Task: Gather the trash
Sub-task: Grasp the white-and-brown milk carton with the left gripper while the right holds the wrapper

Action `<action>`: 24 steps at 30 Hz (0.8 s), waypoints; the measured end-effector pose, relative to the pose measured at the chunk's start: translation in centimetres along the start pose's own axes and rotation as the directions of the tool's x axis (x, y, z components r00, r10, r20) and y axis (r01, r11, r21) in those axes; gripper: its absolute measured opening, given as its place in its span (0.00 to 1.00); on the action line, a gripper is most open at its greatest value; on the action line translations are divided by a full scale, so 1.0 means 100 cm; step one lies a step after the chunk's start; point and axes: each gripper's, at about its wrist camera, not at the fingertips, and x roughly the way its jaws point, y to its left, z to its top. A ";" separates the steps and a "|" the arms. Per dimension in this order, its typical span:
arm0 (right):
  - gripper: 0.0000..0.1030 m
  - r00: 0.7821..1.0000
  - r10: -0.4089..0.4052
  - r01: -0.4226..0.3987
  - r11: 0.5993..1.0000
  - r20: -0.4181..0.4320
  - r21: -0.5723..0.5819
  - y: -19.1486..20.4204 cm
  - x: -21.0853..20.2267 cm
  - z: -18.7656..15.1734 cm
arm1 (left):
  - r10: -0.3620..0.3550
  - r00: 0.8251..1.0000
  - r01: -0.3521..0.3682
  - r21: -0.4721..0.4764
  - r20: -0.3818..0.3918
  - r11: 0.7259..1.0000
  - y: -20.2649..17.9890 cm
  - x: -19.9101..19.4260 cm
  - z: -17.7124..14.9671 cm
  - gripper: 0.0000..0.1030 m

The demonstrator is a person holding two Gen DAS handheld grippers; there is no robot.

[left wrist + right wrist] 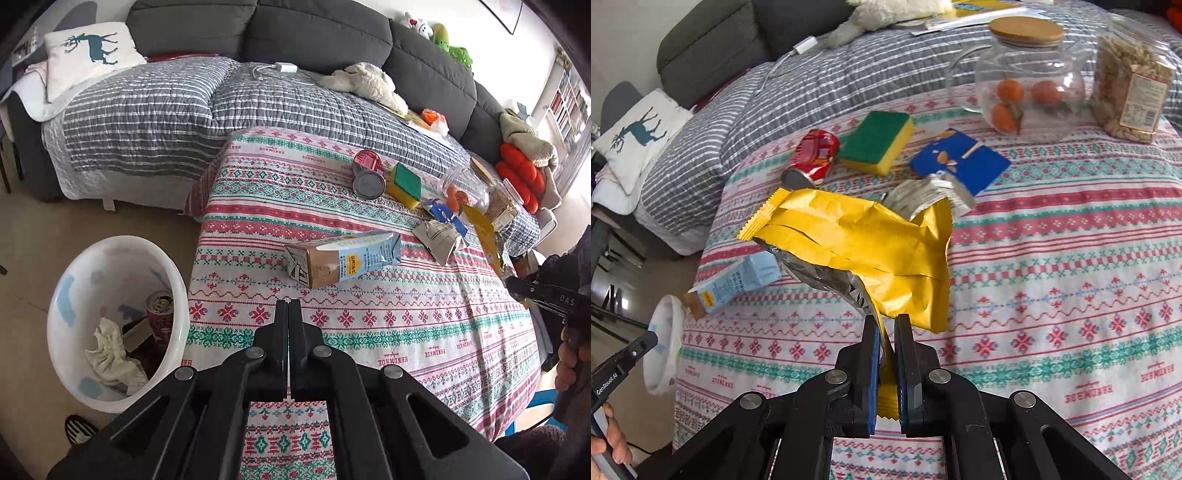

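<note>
My right gripper (886,321) is shut on the end of a yellow foil wrapper (864,243), which hangs lifted above the patterned tablecloth (1052,295). My left gripper (289,303) is shut with nothing in it, over the near side of the table just short of a blue and brown drink carton (343,258) lying on its side. The white trash bin (77,291) stands on the floor left of the table, holding a red can and a crumpled tissue. On the cloth also lie a crushed red can (812,157), a crumpled grey carton (923,195) and a blue packet (960,158).
A green and yellow sponge (877,142), a glass jar of oranges (1027,85) and a jar of snacks (1130,88) stand at the table's far side. A grey sofa with a striped quilt (147,122) lies behind. The other hand-held gripper (546,299) shows at the right edge.
</note>
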 end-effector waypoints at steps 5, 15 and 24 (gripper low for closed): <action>0.06 1.000 -0.007 0.007 1.000 -0.015 0.008 0.007 0.014 0.000 | 0.019 1.000 -0.020 0.034 0.013 0.999 -0.005 0.003 0.008 0.75; 0.06 0.999 -0.022 0.024 0.998 -0.035 0.059 -0.015 0.026 0.007 | -0.002 1.000 0.009 0.216 -0.029 0.976 -0.052 0.063 0.025 0.82; 0.06 0.998 -0.047 0.050 0.996 -0.049 0.068 -0.042 0.026 0.013 | -0.046 0.990 0.100 0.439 -0.131 0.893 -0.076 0.103 0.021 0.82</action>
